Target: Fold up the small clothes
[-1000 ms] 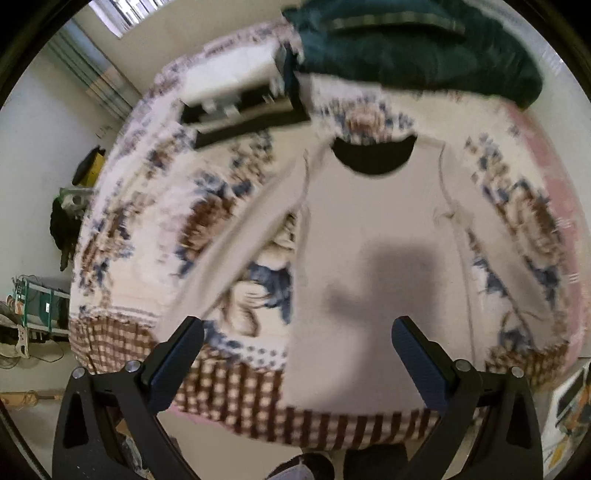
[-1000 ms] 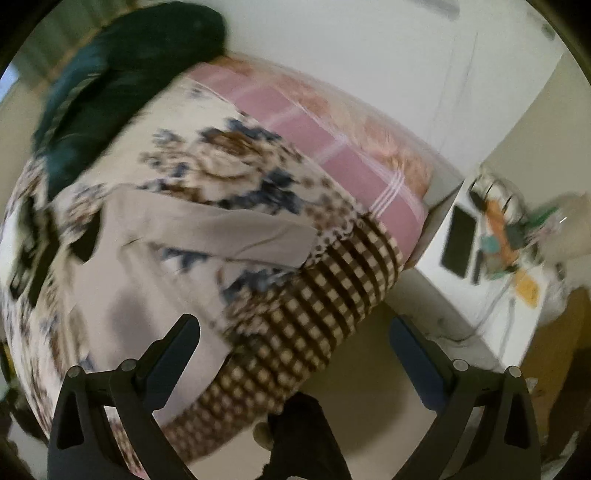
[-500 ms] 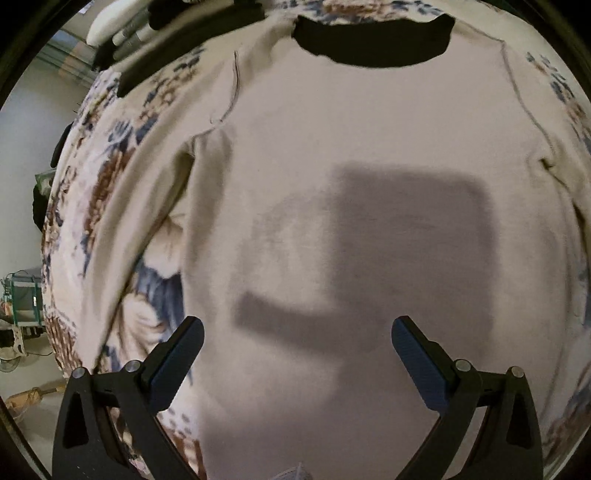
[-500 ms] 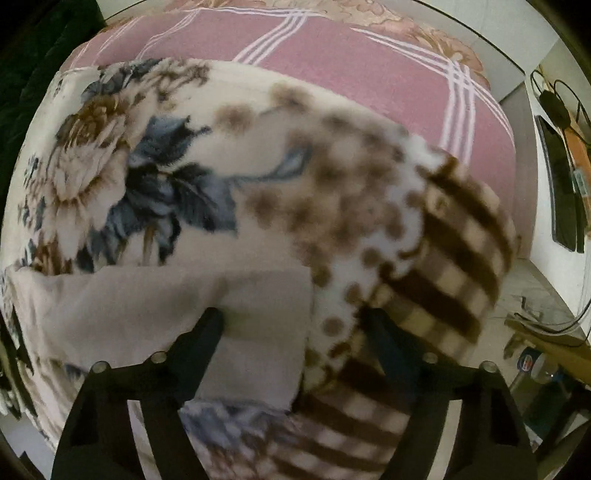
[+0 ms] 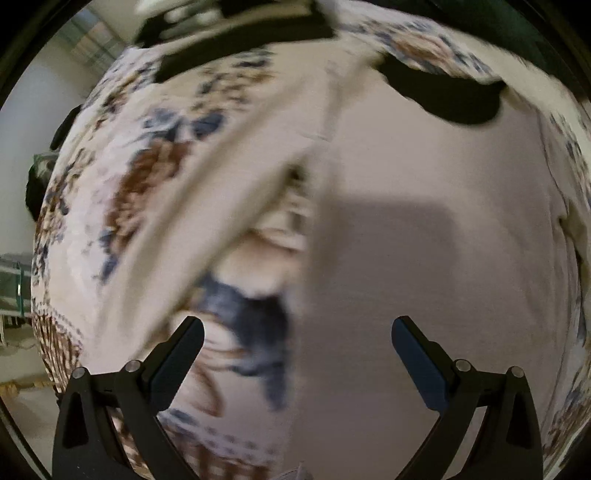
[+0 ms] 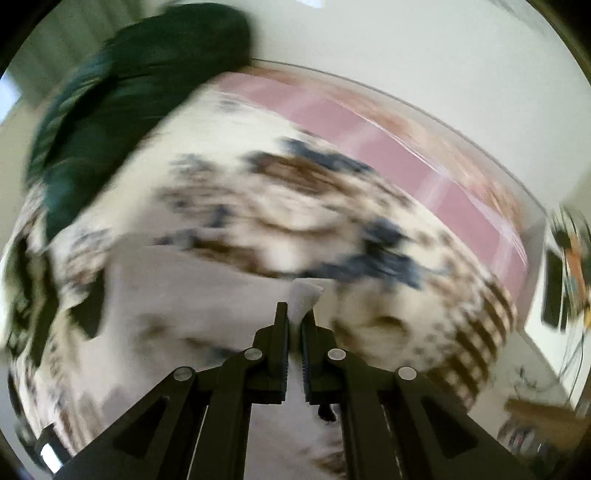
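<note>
A beige long-sleeved top (image 5: 424, 229) with a black neck opening (image 5: 450, 96) lies flat on a flowered blanket (image 5: 122, 192). Its left sleeve (image 5: 221, 206) runs down to the lower left. My left gripper (image 5: 297, 339) is open and empty, hovering low over the edge of the top's body. In the right wrist view my right gripper (image 6: 293, 325) is shut on the cuff of the right sleeve (image 6: 303, 295) and holds it lifted above the blanket (image 6: 258, 206); the top's body (image 6: 177, 295) lies to the left.
A dark green quilt (image 6: 122, 110) is heaped at the head of the bed. A pink sheet (image 6: 388, 147) shows along the far edge. Black and white items (image 5: 236, 33) lie at the blanket's far end. A side table with clutter (image 6: 565, 266) stands right of the bed.
My right gripper has closed on the right sleeve's cuff and lifted it off the blanket. My left gripper has shifted left, from over the chest to the top's left edge, staying open.
</note>
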A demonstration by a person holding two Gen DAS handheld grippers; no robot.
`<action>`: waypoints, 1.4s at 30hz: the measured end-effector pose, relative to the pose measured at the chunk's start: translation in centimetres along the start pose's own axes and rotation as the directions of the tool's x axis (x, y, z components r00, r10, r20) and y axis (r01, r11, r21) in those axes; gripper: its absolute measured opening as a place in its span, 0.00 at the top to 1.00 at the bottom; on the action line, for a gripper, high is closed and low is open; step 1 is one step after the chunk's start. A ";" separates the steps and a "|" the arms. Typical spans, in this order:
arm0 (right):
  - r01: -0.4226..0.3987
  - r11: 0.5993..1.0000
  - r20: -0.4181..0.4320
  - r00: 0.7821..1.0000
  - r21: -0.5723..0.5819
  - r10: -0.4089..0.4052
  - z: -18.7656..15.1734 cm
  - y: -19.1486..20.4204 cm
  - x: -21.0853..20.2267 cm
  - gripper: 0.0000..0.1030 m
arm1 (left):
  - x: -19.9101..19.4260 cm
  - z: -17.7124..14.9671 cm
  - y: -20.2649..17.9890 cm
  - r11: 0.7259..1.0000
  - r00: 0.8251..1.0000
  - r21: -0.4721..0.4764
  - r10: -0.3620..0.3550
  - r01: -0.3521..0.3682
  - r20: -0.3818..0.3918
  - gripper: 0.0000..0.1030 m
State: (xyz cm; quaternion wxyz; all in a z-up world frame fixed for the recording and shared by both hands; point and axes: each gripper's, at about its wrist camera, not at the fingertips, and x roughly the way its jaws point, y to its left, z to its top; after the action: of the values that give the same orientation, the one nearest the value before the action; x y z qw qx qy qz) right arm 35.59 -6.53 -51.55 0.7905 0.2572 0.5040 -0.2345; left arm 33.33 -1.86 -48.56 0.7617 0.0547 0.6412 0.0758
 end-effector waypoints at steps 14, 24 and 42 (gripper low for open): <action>-0.156 0.578 -0.242 0.967 -0.801 -0.074 -26.6 28.6 2.1 0.94 | 0.3 -3.6 19.0 0.964 0.997 -0.254 0.081 -0.081 -0.009 0.00; -0.114 0.321 -0.210 0.936 -0.940 -0.282 -40.0 25.6 4.6 0.94 | 2.2 -9.7 25.1 0.914 0.992 -0.394 0.065 -0.103 -0.107 0.00; -0.081 0.810 -0.364 0.916 -0.581 -0.170 -27.6 11.1 2.1 0.43 | 11.3 -14.1 32.1 0.521 0.940 -0.839 -0.338 0.154 -0.037 0.43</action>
State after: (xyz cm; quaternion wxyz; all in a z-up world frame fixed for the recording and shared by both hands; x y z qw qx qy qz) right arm 24.74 19.35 -61.48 0.7052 0.0320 0.7077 -0.0297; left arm 19.83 31.57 -56.13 0.6334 -0.4077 0.6028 0.2631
